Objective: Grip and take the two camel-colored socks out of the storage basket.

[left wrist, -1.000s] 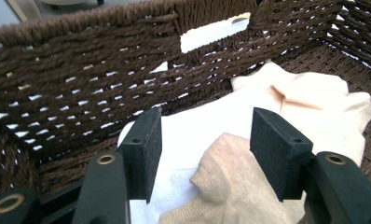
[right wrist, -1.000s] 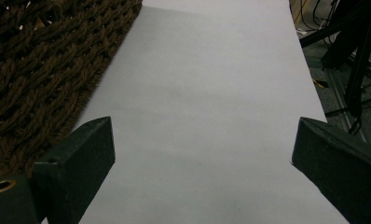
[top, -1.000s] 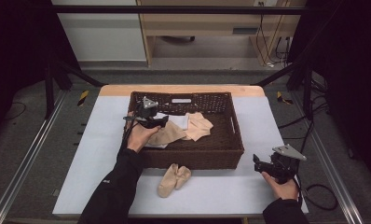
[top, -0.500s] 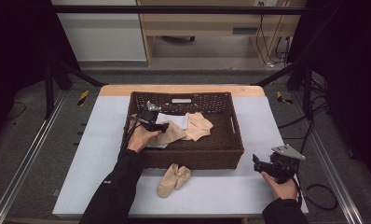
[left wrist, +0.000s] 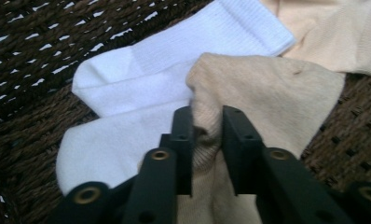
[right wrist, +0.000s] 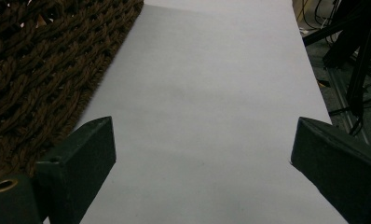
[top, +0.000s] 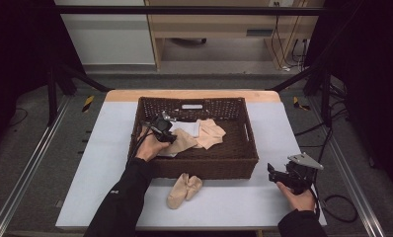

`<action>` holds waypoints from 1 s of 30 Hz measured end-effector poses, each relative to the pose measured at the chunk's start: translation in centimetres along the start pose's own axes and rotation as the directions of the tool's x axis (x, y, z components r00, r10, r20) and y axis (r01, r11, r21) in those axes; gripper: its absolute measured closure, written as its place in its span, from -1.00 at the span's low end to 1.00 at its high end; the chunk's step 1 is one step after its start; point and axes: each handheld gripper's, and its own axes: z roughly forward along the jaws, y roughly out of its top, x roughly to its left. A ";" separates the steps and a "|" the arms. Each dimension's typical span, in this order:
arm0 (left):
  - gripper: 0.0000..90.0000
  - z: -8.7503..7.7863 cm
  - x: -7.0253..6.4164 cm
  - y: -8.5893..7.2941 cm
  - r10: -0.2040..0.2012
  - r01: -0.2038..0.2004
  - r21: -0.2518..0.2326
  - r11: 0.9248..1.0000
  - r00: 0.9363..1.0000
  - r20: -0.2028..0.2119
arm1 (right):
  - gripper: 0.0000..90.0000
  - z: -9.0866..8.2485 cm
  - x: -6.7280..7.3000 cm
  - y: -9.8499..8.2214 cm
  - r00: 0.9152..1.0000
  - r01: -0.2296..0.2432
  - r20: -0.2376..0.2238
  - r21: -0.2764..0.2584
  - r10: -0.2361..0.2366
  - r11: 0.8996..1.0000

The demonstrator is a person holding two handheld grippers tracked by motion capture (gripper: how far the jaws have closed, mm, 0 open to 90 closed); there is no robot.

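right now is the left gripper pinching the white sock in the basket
No, in the left gripper view the left gripper pinches a fold of the beige sock, with the white sock lying beside it.

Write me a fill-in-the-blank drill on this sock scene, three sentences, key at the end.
1. The left gripper has just closed its fingers on a ____ sock inside the basket.
2. Beside that sock lies a ____ sock.
3. The right gripper, over the table, is ____.

Missing words: beige; white; open
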 end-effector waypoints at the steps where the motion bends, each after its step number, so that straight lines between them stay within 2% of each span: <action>1: 0.73 -0.1 0.0 0.0 -0.004 0.004 -0.001 1.000 1.000 0.006 | -0.85 0.0 0.0 0.0 1.000 -0.001 0.000 0.000 0.001 1.000; 4: 0.80 -0.6 -0.1 0.1 -0.009 0.009 -0.020 1.000 1.000 0.014 | -0.85 0.0 0.0 0.0 1.000 -0.001 0.000 0.001 0.001 1.000; 7: 0.83 -1.2 -0.1 0.1 -0.030 0.033 -0.081 0.996 0.999 0.037 | -0.85 0.0 -0.1 0.0 1.000 0.003 0.004 -0.001 -0.003 1.000; 9: 0.83 -1.7 0.0 0.1 -0.048 0.055 -0.127 0.990 0.997 0.057 | -0.85 -0.1 -0.1 0.0 1.000 0.000 0.004 -0.002 0.000 1.000; 13: 0.84 -2.5 0.1 0.1 -0.063 0.075 -0.234 0.969 0.996 0.057 | -0.85 -0.1 -0.1 0.0 1.000 0.001 0.004 -0.003 -0.001 1.000; 14: 0.84 -2.7 0.2 0.2 -0.059 0.071 -0.245 0.967 0.997 0.056 | -0.85 -0.1 -0.1 0.0 1.000 -0.001 0.004 -0.003 0.001 1.000; 17: 0.85 -3.1 0.2 0.3 -0.071 0.088 -0.300 0.950 0.995 0.067 | -0.85 -0.2 -0.2 0.0 1.000 -0.004 0.005 -0.007 0.004 1.000; 22: 0.85 -3.7 0.2 0.4 -0.072 0.093 -0.349 0.932 0.995 0.073 | -0.85 -0.2 -0.3 0.1 1.000 -0.007 0.003 -0.012 0.007 1.000; 26: 0.85 -4.7 0.1 0.5 -0.068 0.097 -0.409 0.908 0.994 0.085 | -0.85 -0.2 -0.3 0.1 1.000 -0.006 0.003 -0.011 0.006 1.000; 30: 0.85 -5.8 -0.4 0.6 -0.047 0.079 -0.432 0.898 0.995 0.084 | -0.85 -0.2 -0.3 0.1 1.000 -0.007 0.005 -0.011 0.007 1.000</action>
